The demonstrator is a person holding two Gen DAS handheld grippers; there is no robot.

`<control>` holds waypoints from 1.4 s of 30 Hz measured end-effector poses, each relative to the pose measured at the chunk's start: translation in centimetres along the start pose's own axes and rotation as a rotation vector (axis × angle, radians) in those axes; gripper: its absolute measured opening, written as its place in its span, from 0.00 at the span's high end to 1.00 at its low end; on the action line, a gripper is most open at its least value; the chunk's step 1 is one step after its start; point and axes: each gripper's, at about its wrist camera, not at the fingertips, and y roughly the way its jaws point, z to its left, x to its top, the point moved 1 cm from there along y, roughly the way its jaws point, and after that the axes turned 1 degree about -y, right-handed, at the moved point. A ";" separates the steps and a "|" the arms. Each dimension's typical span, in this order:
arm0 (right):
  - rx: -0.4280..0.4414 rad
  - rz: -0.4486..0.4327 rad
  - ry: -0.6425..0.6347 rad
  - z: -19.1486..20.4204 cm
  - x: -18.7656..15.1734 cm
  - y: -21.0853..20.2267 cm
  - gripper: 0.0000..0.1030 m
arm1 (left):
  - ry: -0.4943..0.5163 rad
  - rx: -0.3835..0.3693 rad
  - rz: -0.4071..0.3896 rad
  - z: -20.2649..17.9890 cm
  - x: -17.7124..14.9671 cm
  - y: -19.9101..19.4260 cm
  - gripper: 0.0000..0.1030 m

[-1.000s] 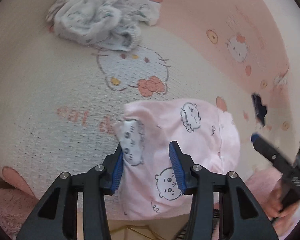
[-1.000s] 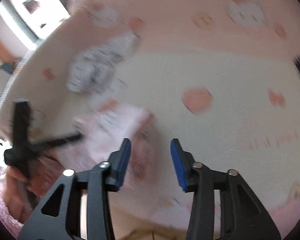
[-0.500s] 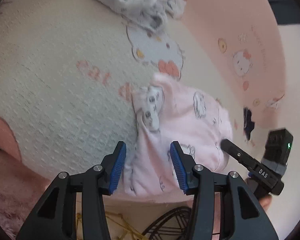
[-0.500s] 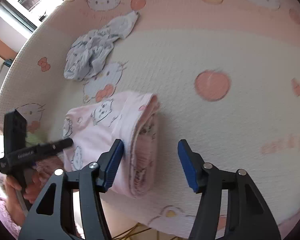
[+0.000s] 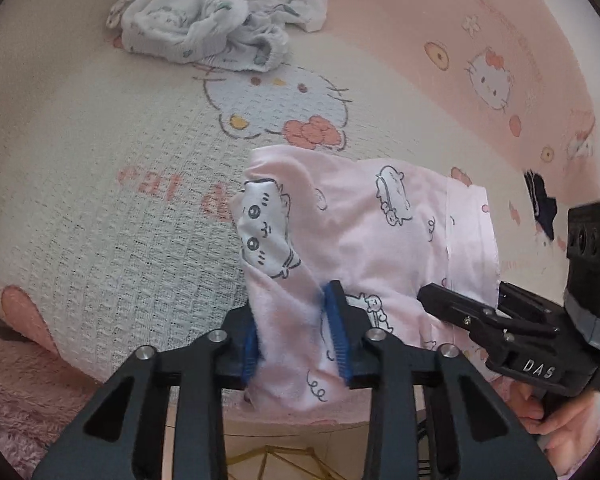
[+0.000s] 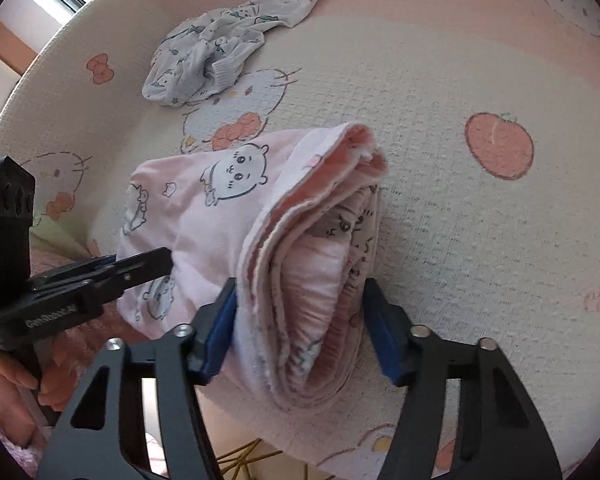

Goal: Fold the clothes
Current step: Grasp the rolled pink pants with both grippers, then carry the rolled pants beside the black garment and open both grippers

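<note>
Pink folded garment (image 5: 364, 224) lies at the near edge of the cartoon-print bed (image 5: 100, 208), its long axis spanning left gripper (image 5: 296, 340) and right gripper (image 6: 300, 320), each clamped on one end.

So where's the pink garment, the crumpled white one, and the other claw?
pink garment (image 5: 364, 232), left wrist view, flat top panel.
crumpled white garment (image 6: 216, 52), right wrist view, bunched middle.
right claw (image 5: 456, 304), left wrist view, finger end.

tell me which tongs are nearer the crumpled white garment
Neither clearly: left tongs and right tongs both grip the pink garment, well short of the white garment.
</note>
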 end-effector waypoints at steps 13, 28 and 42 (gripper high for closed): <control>-0.039 -0.019 -0.039 0.9 -1.4 -1.5 0.53 | 0.032 0.086 -0.017 -1.8 0.0 0.7 0.71; -0.110 -0.216 0.096 -5.4 -3.3 -15.2 0.60 | 0.251 -0.119 -0.107 -16.9 2.4 -3.3 0.82; -0.225 -0.489 0.434 -33.8 -0.7 -30.8 0.60 | 0.495 -0.339 -0.116 -46.8 9.6 6.7 0.82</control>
